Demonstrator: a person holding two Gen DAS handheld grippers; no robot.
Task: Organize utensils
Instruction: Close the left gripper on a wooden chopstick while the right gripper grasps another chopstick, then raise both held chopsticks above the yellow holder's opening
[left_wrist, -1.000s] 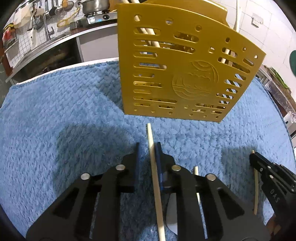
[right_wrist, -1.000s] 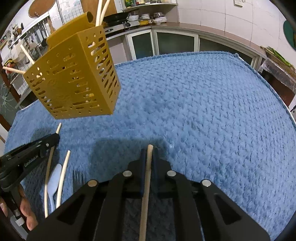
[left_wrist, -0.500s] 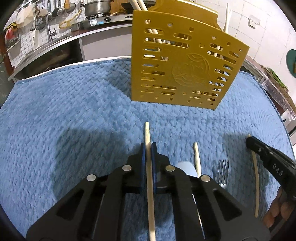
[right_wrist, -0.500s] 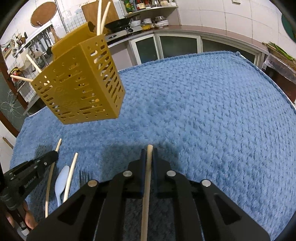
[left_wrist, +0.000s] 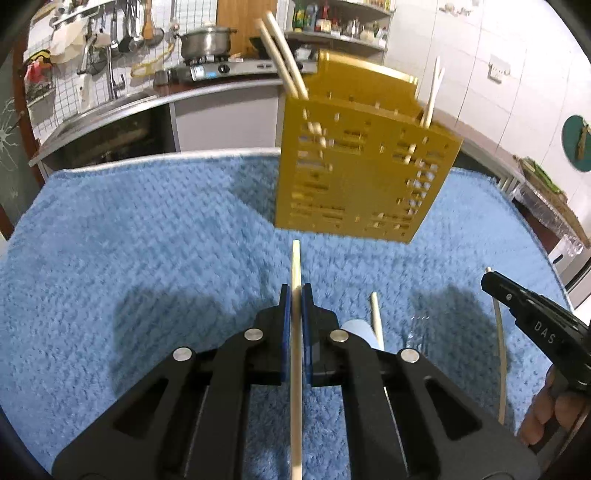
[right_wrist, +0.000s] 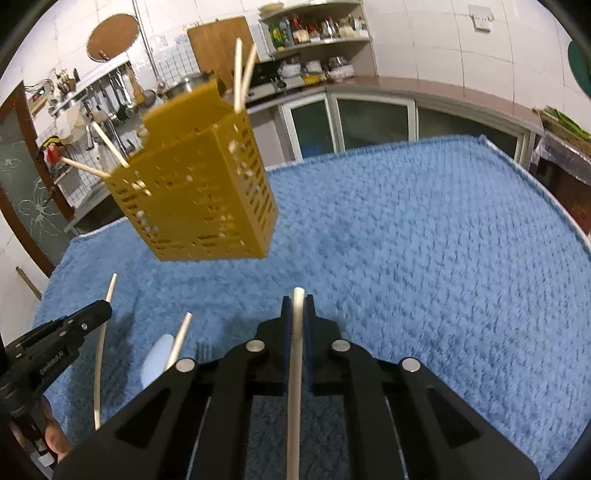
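The left claw (left_wrist: 295, 295) is closed on a chopstick (left_wrist: 296, 266), and the right claw (right_wrist: 297, 306) grips another chopstick (right_wrist: 297, 332). The yellow holder (left_wrist: 362, 177) stands ahead of both, slightly right of the left claw.

Motion is blurring the yellow utensil holder (left_wrist: 362, 177) (right_wrist: 199, 195). The gripped chopsticks (left_wrist: 296, 387) (right_wrist: 295, 387) are running off the bottom edges. Black linkages are hiding most of the pale spoon (left_wrist: 356, 328) and fork (right_wrist: 202, 349).
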